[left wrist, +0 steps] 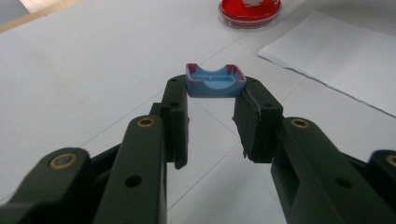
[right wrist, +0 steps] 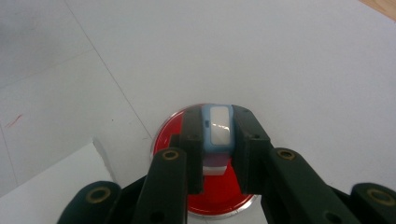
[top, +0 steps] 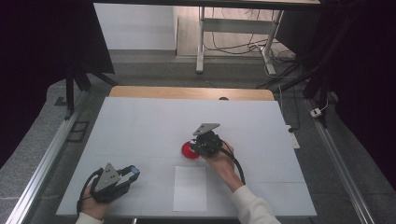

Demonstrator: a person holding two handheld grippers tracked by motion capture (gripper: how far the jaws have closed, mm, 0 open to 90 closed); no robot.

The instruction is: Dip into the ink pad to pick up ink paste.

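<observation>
My left gripper [top: 132, 173] rests near the table's front left corner, shut on a small blue cap [left wrist: 215, 82] with red-stained edges that sits between its jaw tips. My right gripper [top: 198, 145] is at the table's middle, pointing down over a round red ink dish [top: 187, 151]. In the right gripper view this gripper [right wrist: 218, 142] is shut on a blue stamp with a white face [right wrist: 218, 127], held upright right over the red dish [right wrist: 170, 130]. Whether the stamp touches the ink is hidden by the jaws.
A white sheet of paper [top: 190, 188] lies near the front edge, just in front of the red dish and between the two hands. It also shows as the white sheet [left wrist: 336, 56] to the right in the left gripper view. The white tabletop [top: 154, 121] spreads wide behind.
</observation>
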